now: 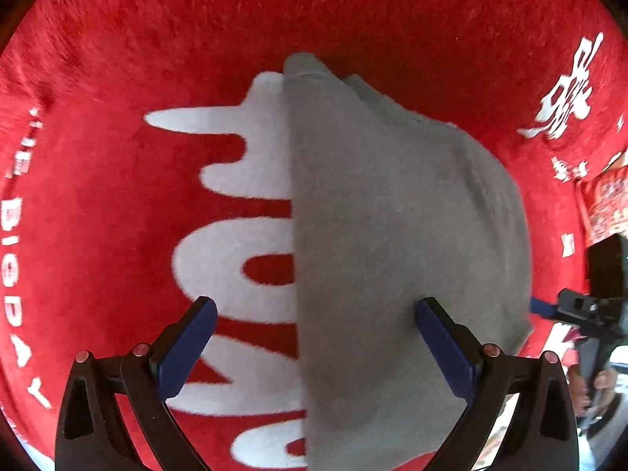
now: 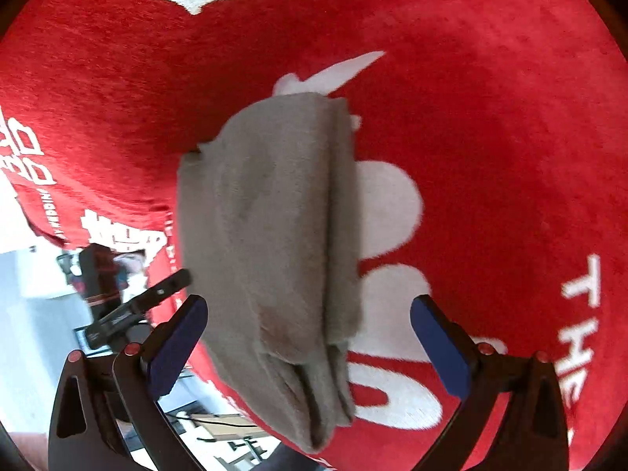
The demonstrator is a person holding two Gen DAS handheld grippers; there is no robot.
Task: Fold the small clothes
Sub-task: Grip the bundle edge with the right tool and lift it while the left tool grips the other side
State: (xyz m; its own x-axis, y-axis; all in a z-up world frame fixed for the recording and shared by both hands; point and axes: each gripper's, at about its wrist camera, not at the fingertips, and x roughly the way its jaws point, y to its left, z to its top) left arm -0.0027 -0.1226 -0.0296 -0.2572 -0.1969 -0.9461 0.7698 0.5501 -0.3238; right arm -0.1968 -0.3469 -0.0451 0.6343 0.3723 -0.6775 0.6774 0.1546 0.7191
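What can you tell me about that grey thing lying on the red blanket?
The grey cloth is soft and a bit fuzzy, like a small garment, already folded into a thick bundle with several layers showing along one edge. It has one long straight side and one rounded side. It lies flat on the red blanket, covering part of its big white letters. Both tongs are open above it and not pinching it.

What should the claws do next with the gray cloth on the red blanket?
Probably lift both away. The gray cloth already lies folded in layers on the red blanket, and the left claw and right claw both stand open, holding nothing.
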